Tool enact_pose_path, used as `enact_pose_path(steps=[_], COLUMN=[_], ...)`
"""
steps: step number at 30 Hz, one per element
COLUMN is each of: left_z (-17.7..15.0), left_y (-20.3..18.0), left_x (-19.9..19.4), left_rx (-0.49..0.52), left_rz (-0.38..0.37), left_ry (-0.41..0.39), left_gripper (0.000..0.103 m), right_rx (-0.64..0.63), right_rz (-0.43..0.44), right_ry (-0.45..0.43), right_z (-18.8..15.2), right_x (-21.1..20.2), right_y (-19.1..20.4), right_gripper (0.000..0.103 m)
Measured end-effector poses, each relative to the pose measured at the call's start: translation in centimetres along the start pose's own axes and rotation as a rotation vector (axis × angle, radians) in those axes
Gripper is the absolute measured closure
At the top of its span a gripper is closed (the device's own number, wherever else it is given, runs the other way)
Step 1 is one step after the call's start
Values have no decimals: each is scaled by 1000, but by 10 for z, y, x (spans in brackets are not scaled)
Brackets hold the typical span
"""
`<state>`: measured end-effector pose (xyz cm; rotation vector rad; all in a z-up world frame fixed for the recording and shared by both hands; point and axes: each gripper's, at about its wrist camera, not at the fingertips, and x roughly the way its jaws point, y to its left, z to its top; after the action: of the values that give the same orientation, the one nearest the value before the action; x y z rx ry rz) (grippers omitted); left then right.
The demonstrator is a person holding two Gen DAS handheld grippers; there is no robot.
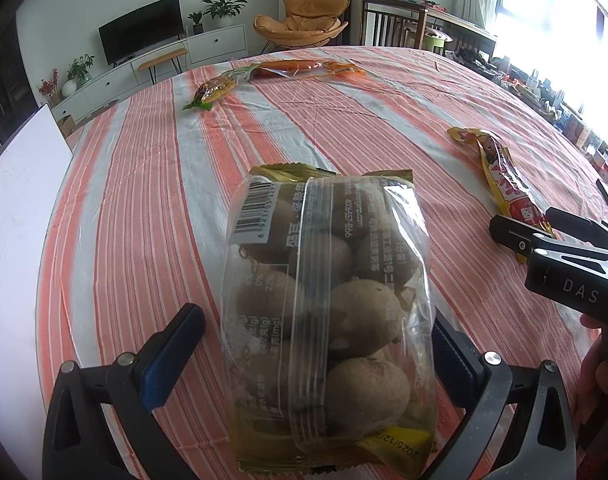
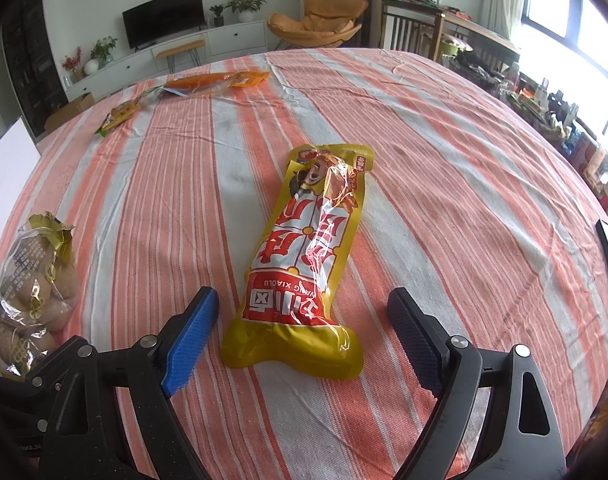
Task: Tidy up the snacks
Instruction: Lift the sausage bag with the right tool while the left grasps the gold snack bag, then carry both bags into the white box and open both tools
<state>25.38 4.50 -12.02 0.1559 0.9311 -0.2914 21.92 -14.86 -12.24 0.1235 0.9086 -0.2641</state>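
Left tongs (image 1: 316,352) wide, clear bag of brown round snacks (image 1: 324,304) between pads, left pad not touching. Right tongs (image 2: 304,336) wide around yellow-red snack pack (image 2: 304,256), lying on striped surface (image 2: 444,200) right of bag, no contact.

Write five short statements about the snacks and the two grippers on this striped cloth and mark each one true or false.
1. The right gripper is open around the near end of the yellow and red packet. True.
2. The clear bag of brown balls hangs in the air. False: it lies on the striped cloth between the left gripper fingers.
3. An orange packet lies at the far side. True.
4. The right gripper is clamped shut. False: its pads stand clear of the packet.
5. The cloth is plain blue. False: orange and white stripes.
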Motion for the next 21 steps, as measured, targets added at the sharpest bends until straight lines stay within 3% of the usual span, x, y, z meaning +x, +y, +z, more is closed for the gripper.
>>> enact_pose_path(steps=[8,11,12,13,14,15,16,19,21], left_z=[0,7,8,10,12,13,14,13,12], left_y=[0,2,3,4,4,4,6,15,21], left_x=[0,1,1,-3,-6,-7,-6,-21,-47], left_rx=[2,12,11,18,32,41,36,-35,-104], left_rz=[-4,-19,-20,-21,-31,-19,-35,-106,-197], left_ry=[4,50,55,41,27,37,42,30,-10], left_gripper=[0,1,11,24,44,47,48,50,50], right_rx=[8,17,15,9,7,8,7,64,225], right_rz=[-3,0,1,-10,-10,-7,4,77,220], right_ry=[3,14,23,35,50,55,61,85,85], right_z=[-2,-3,-2,0,2,5,8,11,7], right_x=[0,1,2,2,2,-1,-3,-9,-17], right_y=[-2,-6,-7,-7,-6,-7,-5,-12,-34], right_gripper=[12,10,12,15,33,51,62,66,66])
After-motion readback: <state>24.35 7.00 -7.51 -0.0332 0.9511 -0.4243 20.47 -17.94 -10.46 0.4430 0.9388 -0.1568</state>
